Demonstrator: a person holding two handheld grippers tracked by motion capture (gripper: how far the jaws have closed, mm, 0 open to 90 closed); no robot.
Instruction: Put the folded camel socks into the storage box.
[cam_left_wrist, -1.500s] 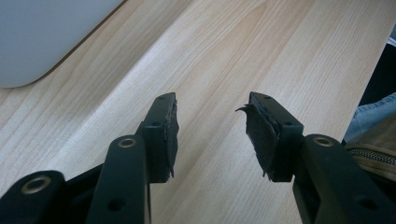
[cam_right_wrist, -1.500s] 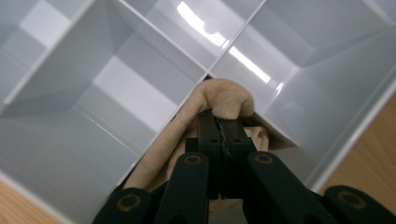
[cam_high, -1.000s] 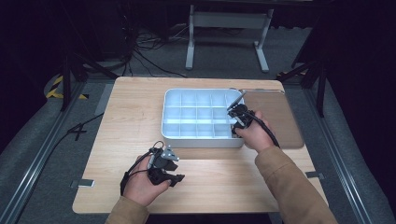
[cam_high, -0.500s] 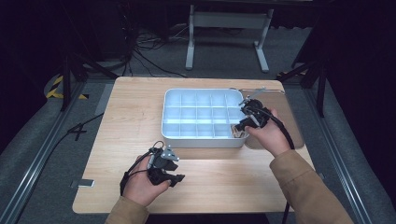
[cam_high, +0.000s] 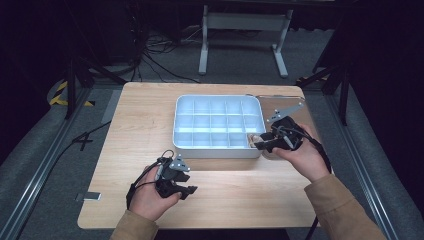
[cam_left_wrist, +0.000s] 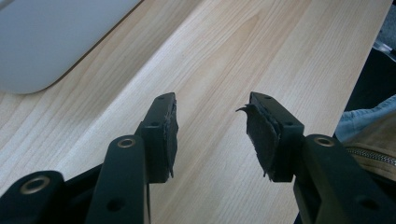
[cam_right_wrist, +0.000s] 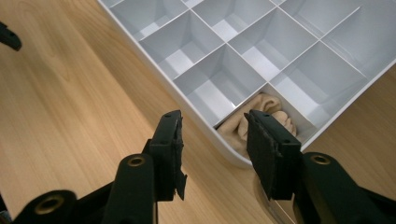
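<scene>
A white tray (cam_high: 217, 150) (cam_right_wrist: 205, 119) divided into several compartments lies mid-table. A beige, soft-looking lump (cam_high: 255, 138) (cam_right_wrist: 236, 128) lies in its near right corner compartment. My right gripper (cam_high: 260, 144) (cam_right_wrist: 212, 140) hovers just off that corner and points at it. Its jaws have just been opening and stand open with nothing between the pads. My left gripper (cam_high: 189, 192) (cam_left_wrist: 212, 126) rests low over bare wood near the table's front edge, open and holding nothing.
The wooden table (cam_high: 145, 125) has free room left of the tray and along the front. A brown mat (cam_high: 280, 100) lies right of the tray. Behind the table stand a metal frame (cam_high: 240, 22) and floor cables.
The right hand has drawn back to the right and toward the person, from over the tray's right column to its near corner. The left hand has kept still.
</scene>
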